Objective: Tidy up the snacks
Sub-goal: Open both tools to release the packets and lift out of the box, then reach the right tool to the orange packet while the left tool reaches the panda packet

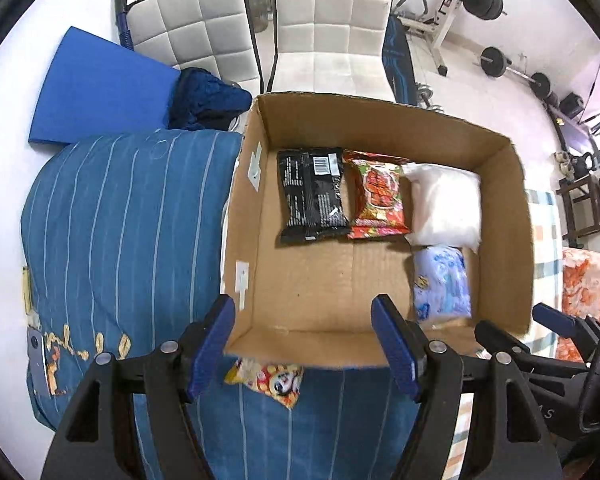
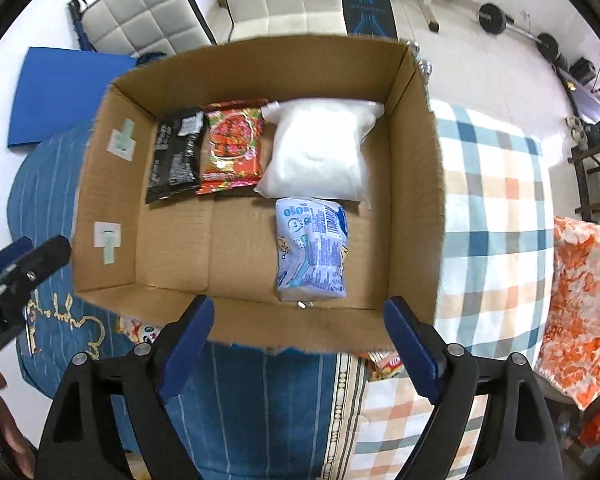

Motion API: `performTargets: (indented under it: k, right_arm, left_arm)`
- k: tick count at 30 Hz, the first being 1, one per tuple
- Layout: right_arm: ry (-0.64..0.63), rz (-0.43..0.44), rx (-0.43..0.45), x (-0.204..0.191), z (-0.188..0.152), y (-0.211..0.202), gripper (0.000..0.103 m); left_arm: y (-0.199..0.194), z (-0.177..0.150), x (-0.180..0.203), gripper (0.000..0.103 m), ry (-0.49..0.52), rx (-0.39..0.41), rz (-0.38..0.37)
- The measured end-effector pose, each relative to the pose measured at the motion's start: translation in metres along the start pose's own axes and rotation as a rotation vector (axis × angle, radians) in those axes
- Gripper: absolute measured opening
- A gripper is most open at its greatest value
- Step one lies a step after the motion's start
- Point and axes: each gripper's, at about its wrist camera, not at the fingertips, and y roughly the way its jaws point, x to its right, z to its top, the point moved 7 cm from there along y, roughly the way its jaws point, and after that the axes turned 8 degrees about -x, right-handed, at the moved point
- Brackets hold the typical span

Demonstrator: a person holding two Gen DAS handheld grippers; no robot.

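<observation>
An open cardboard box (image 1: 312, 280) (image 2: 172, 248) lies on bedding, seen from straight above. Along its far wall lie a black packet (image 1: 312, 196) (image 2: 176, 156), a red packet (image 1: 378, 196) (image 2: 232, 148) and a white bag (image 1: 444, 204) (image 2: 316, 148). A light blue packet (image 1: 444, 284) (image 2: 310, 252) rests in front of the white bag. My left gripper (image 1: 304, 344) hangs open above the box's near wall, holding nothing. My right gripper (image 2: 300, 324) is open wide and empty above the same wall. A yellow-red snack packet (image 1: 268, 380) (image 2: 138, 328) pokes out under the box's near edge.
Blue striped bedding (image 1: 120, 220) lies left of the box and a checked blanket (image 2: 492, 220) right of it. Another orange snack packet (image 2: 386, 362) shows at the box's near right corner. White chairs (image 1: 332, 24), a blue mat (image 1: 96, 88) and gym weights (image 1: 496, 60) stand beyond.
</observation>
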Motion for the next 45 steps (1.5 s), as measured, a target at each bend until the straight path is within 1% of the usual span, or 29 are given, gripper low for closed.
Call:
performTargets:
  k: [2,4,8,13,14,15,17,19,26,29,32,35,38,39,41,43,45]
  right_arm:
    - [-0.001,0.004,0.032,0.001,-0.007,-0.012,0.097]
    - [-0.003,-0.002,0.065,0.003,-0.015,-0.026,0.097]
    - [-0.007,-0.013,0.122,0.006,-0.032,-0.05,0.097]
    - [-0.01,0.007,0.17,0.008,-0.053,-0.075,0.097]
    - [-0.015,0.013,0.176,0.008,-0.058,-0.079,0.098]
    - [-0.021,0.014,0.182,0.008,-0.063,-0.083,0.103]
    - [-0.026,0.009,0.201,0.008,-0.071,-0.09,0.103]
    - [-0.029,0.009,0.219,0.008,-0.078,-0.097,0.103]
    - [-0.034,0.021,0.279,0.007,-0.098,-0.124,0.103]
    - [-0.043,0.031,0.278,0.01,-0.103,-0.126,0.103]
    - [-0.025,0.016,0.248,0.028,-0.106,-0.113,0.103]
    - [0.04,-0.018,0.182,0.061,-0.108,-0.084,0.103]
    - [0.151,-0.004,0.114,0.098,-0.109,-0.046,0.103]
    - [0.19,0.014,0.088,0.109,-0.108,-0.03,0.103]
    - [0.227,0.037,0.06,0.123,-0.105,0.0,0.103]
    - [0.217,0.011,0.021,0.128,-0.101,0.027,0.103]
    - [0.181,0.002,-0.025,0.127,-0.097,0.057,0.103]
  left_arm:
    - [-0.008,-0.01,-0.001,0.069,-0.012,0.016,-0.017]
    - [-0.017,-0.019,0.0,0.069,-0.02,0.035,-0.033]
    - [-0.041,-0.034,-0.001,0.069,-0.016,0.1,-0.004]
    - [-0.069,-0.054,0.001,0.069,-0.005,0.176,0.02]
    - [-0.072,-0.057,0.002,0.069,0.0,0.186,0.024]
    - [-0.078,-0.061,0.003,0.069,0.005,0.204,0.031]
    - [-0.086,-0.066,0.004,0.069,0.008,0.229,0.045]
    - [-0.094,-0.072,0.005,0.069,0.007,0.253,0.043]
    - [-0.106,-0.084,0.005,0.069,0.0,0.266,0.03]
    - [-0.107,-0.087,0.0,0.069,-0.016,0.26,0.022]
    - [-0.097,-0.087,-0.011,0.069,-0.049,0.229,0.008]
    - [-0.07,-0.09,-0.03,0.069,-0.122,0.155,-0.032]
    - [-0.034,-0.097,-0.05,0.069,-0.226,0.071,-0.103]
    - [-0.022,-0.099,-0.055,0.069,-0.26,0.044,-0.123]
    - [0.01,-0.105,-0.064,0.069,-0.333,-0.028,-0.168]
    - [0.036,-0.11,-0.07,0.069,-0.383,-0.086,-0.191]
    - [0.066,-0.115,-0.074,0.069,-0.428,-0.161,-0.209]
